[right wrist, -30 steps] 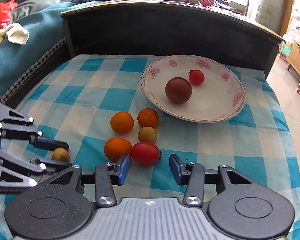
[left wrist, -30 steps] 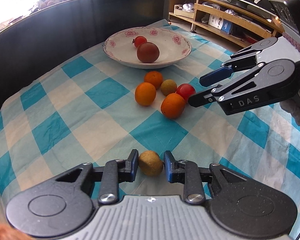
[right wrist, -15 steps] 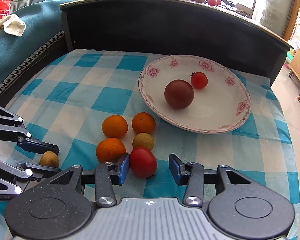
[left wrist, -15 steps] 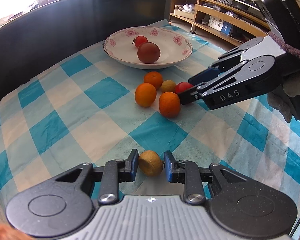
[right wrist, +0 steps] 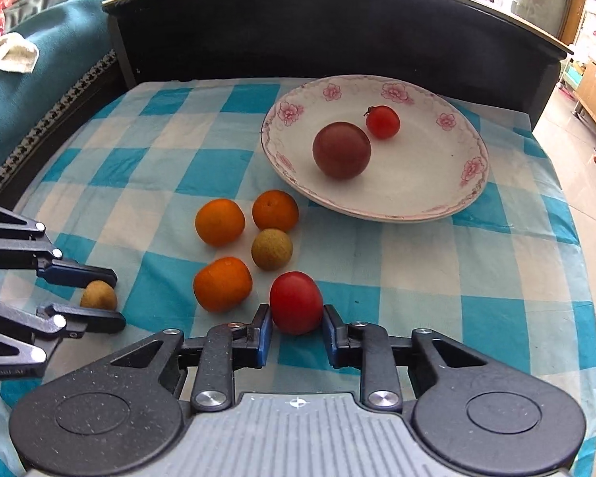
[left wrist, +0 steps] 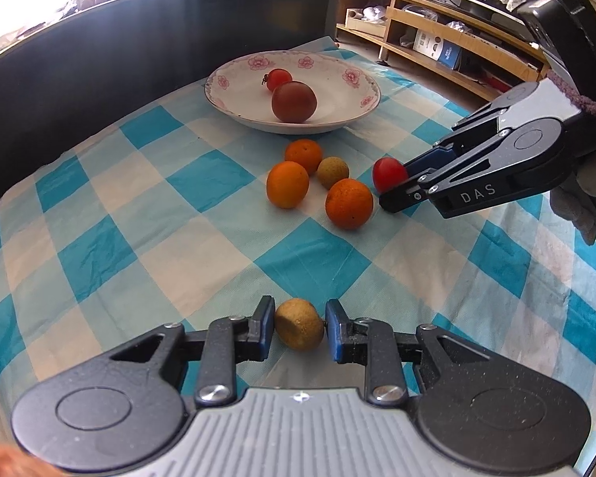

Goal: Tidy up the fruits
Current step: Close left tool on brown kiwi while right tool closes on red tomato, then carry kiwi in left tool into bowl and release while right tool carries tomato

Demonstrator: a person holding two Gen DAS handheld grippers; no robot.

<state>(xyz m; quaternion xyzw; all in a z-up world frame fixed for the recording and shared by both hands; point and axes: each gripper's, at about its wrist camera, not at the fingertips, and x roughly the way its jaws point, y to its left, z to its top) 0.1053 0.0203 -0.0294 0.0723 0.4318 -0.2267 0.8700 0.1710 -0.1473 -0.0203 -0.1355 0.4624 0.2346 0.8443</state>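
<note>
My left gripper [left wrist: 299, 328] is shut on a small brown fruit [left wrist: 298, 329], low over the checked cloth; it also shows in the right wrist view [right wrist: 98, 296]. My right gripper [right wrist: 297, 328] has closed on a red tomato [right wrist: 296, 302], its pads touching both sides; the tomato also shows in the left wrist view [left wrist: 388, 174]. Three oranges [right wrist: 219, 221] [right wrist: 275, 210] [right wrist: 222, 284] and a greenish-brown fruit [right wrist: 271, 249] lie together on the cloth. A white flowered plate [right wrist: 437, 198] behind them holds a dark plum [right wrist: 341, 150] and a small red tomato [right wrist: 383, 121].
A black headboard-like wall [right wrist: 337, 28] runs along the far edge of the table. The blue-and-white checked cloth [right wrist: 147, 167] covers the table. Wooden shelves [left wrist: 457, 51] stand beyond the table's right side. A teal blanket [right wrist: 39, 59] lies at the left.
My right gripper's fingers have closed from wide apart onto the red tomato. My left gripper has kept its hold on the brown fruit.
</note>
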